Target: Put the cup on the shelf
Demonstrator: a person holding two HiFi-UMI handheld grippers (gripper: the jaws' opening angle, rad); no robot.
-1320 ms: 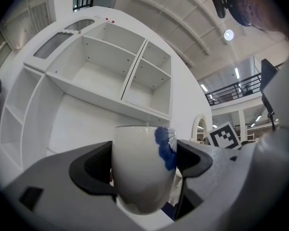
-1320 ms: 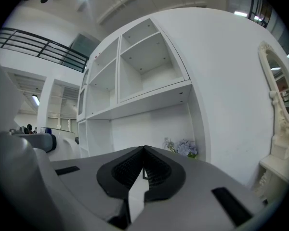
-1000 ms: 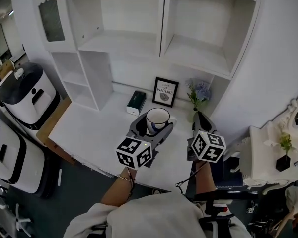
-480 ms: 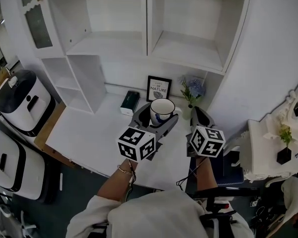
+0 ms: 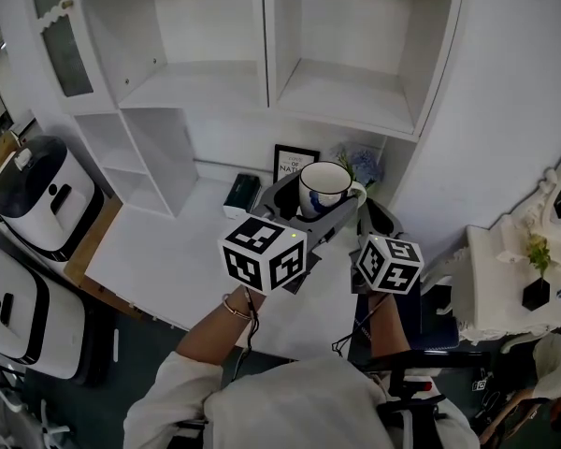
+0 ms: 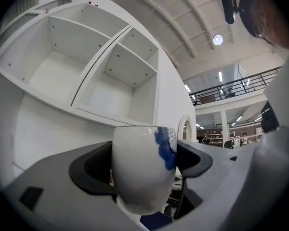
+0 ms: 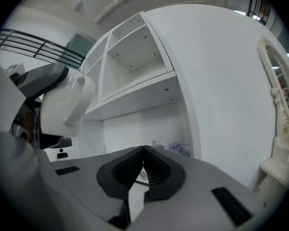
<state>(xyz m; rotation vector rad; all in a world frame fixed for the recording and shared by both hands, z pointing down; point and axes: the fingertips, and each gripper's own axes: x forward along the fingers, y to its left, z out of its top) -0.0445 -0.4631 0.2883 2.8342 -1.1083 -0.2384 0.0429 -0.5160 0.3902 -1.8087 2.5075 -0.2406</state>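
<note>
With left claw (image 6: 143,160) squeezing the round white china cup with a blue mark (image 6: 137,177) from both sides, upright to stop any tipping. Up in the air, well above the white tabletop (image 5: 159,246), short of the white wooden shelf's (image 5: 351,96) front edge, likely for sliding in next. With right claw (image 7: 143,170) pressed shut on nothing, low by the tabletop's right edge, out of the way.

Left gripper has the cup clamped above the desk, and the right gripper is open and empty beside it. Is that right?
Not quite: the right gripper is shut, jaws pressed together on nothing, as the right gripper view shows. The left gripper does have the cup clamped above the desk.
</note>
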